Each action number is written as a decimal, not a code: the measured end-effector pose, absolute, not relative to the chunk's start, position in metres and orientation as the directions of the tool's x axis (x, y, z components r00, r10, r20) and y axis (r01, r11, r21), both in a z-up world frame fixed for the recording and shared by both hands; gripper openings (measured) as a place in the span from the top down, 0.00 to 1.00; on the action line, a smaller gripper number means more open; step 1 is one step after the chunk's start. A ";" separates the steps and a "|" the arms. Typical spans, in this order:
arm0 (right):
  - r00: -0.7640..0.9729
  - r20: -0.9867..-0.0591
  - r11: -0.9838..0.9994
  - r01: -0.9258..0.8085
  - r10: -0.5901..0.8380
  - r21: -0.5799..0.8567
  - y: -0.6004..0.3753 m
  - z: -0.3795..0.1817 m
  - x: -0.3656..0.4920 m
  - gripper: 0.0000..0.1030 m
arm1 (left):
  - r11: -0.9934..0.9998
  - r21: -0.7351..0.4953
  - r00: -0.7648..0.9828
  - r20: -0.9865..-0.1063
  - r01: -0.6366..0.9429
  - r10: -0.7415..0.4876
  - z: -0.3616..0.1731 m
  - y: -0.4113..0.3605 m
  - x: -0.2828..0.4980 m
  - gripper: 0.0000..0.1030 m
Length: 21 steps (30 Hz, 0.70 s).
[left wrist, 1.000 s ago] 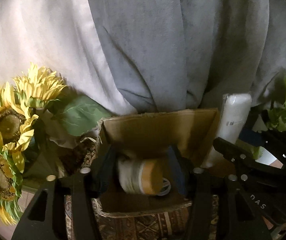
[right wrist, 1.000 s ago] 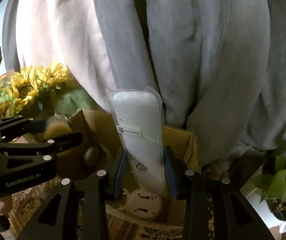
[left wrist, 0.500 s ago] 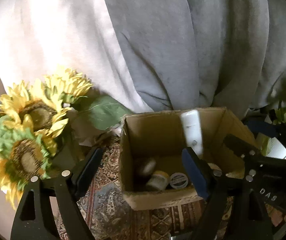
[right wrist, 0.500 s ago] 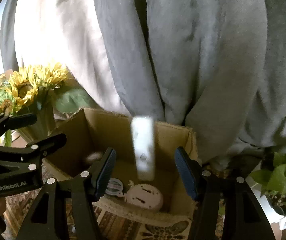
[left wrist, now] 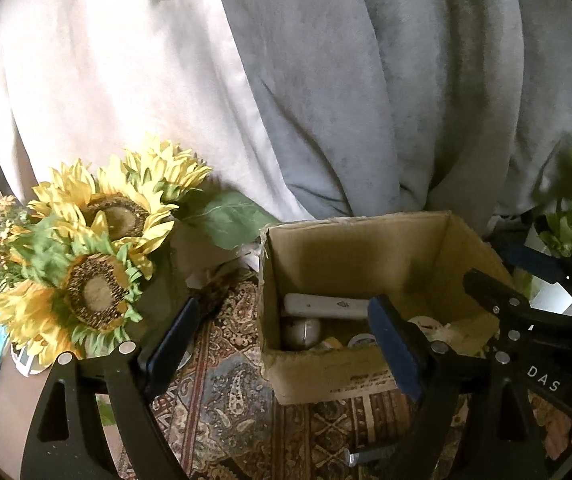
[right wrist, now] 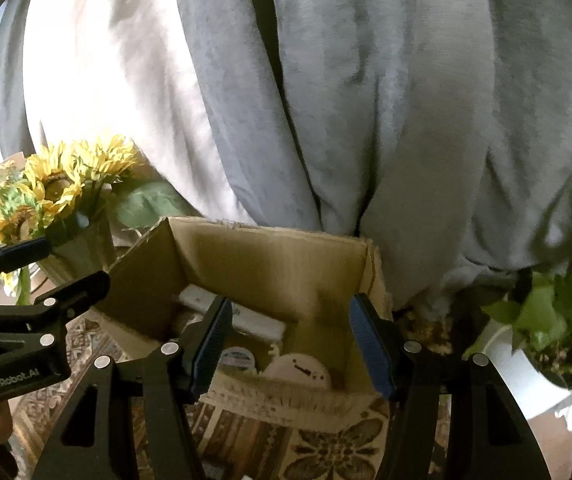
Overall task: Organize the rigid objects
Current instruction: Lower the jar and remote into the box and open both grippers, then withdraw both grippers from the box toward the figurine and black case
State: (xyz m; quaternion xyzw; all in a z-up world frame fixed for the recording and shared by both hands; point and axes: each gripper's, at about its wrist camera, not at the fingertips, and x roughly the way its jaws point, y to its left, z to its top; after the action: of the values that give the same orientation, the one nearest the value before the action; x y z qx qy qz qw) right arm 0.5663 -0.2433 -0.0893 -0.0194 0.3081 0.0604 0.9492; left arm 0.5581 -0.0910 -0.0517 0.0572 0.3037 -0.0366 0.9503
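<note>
1. The cardboard box (left wrist: 366,248) is plain tan-brown.
2. The sunflowers (left wrist: 97,256) have yellow petals, dark brown centres and green leaves.
3. The cloth (left wrist: 225,392) under the box carries a paisley pattern in brown, rust, cream and grey-blue.
4. The curtain (right wrist: 366,100) behind is grey, with a paler, cream-white panel on its left.
5. The potted plant (right wrist: 558,312) is bright green in a white pot.
6. The long packet (left wrist: 326,306) inside the box is white.
7. Both grippers are black, with blue pads (right wrist: 370,348).

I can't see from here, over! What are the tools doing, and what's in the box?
Left tool opening, empty. Right tool open, empty. White packet lying flat in cardboard box beside round jar. Nothing blocking.
</note>
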 end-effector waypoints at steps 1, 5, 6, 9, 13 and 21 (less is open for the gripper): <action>0.804 -0.587 0.993 -0.121 0.101 0.005 -0.244 -0.089 0.563 0.40 | 0.991 0.086 0.815 -0.579 0.107 -0.038 -0.051 -0.091 0.555 0.15; 0.810 -0.578 0.994 -0.104 0.095 0.017 -0.246 -0.084 0.548 0.40 | 0.990 0.082 0.826 -0.562 0.112 -0.047 -0.047 -0.089 0.540 0.13; 0.812 -0.576 0.995 -0.101 0.092 0.017 -0.246 -0.083 0.544 0.40 | 0.990 0.079 0.828 -0.558 0.113 -0.050 -0.046 -0.089 0.535 0.13; 0.816 -0.570 0.995 -0.099 0.093 0.020 -0.246 -0.079 0.533 0.40 | 0.990 0.083 0.835 -0.548 0.113 -0.049 -0.045 -0.088 0.525 0.13; 0.823 -0.561 0.996 -0.091 0.086 0.020 -0.245 -0.076 0.516 0.40 | 0.991 0.081 0.843 -0.536 0.109 -0.049 -0.047 -0.085 0.509 0.12; 0.831 -0.553 0.998 -0.056 0.052 0.009 -0.242 -0.082 0.484 0.40 | 0.992 0.064 0.831 -0.554 0.106 -0.053 -0.061 -0.081 0.484 0.11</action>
State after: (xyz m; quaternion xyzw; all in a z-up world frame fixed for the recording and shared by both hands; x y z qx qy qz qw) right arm 0.4838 -0.2419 -0.0822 -0.0039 0.2890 0.0281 0.9569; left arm 0.4837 -0.0813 -0.0611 0.0458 0.2878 -0.0415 0.9557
